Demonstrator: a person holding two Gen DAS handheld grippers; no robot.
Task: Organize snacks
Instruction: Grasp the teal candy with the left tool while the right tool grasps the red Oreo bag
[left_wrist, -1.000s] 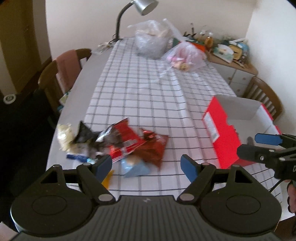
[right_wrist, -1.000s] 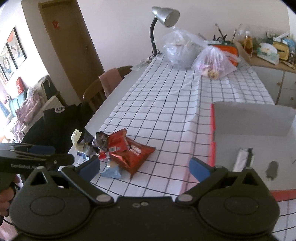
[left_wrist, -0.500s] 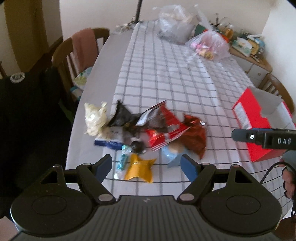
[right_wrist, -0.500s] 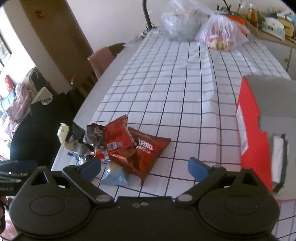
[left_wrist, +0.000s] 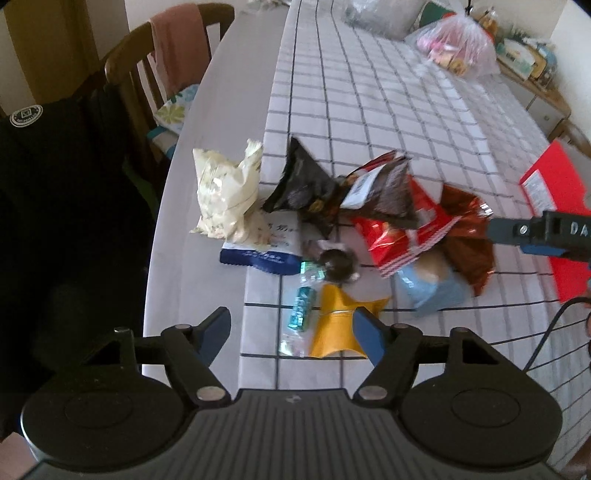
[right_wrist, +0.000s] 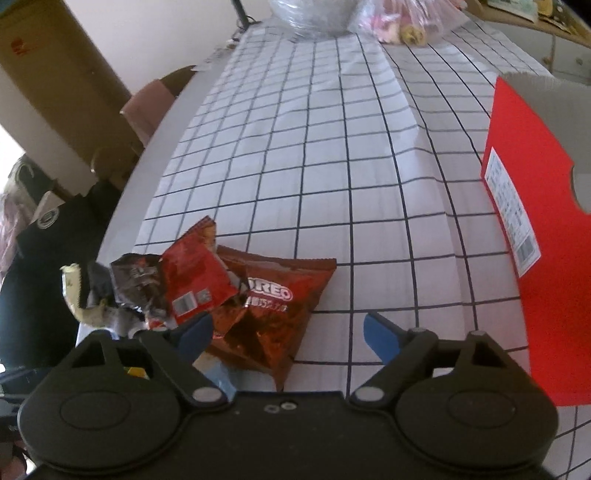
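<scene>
A pile of snack packets lies near the table's left edge: a cream bag (left_wrist: 227, 195), a black packet (left_wrist: 306, 188), a red bag (left_wrist: 402, 229), a brown Oreo bag (right_wrist: 275, 314), a light blue packet (left_wrist: 430, 286), a yellow packet (left_wrist: 338, 325) and a green candy (left_wrist: 301, 308). My left gripper (left_wrist: 291, 332) is open just above the yellow packet and green candy. My right gripper (right_wrist: 286, 332) is open, low over the Oreo bag. An open red box (right_wrist: 532, 229) stands to the right.
The table has a white grid cloth (right_wrist: 332, 155). Two filled plastic bags (left_wrist: 456, 53) sit at its far end. A wooden chair with a pink cloth (left_wrist: 173, 55) stands on the left. A dark garment (left_wrist: 55, 206) is at the left edge.
Both grippers have moved down and closer to the snack pile. The left one swung left over the small packets; the right one came over the Oreo bag.
</scene>
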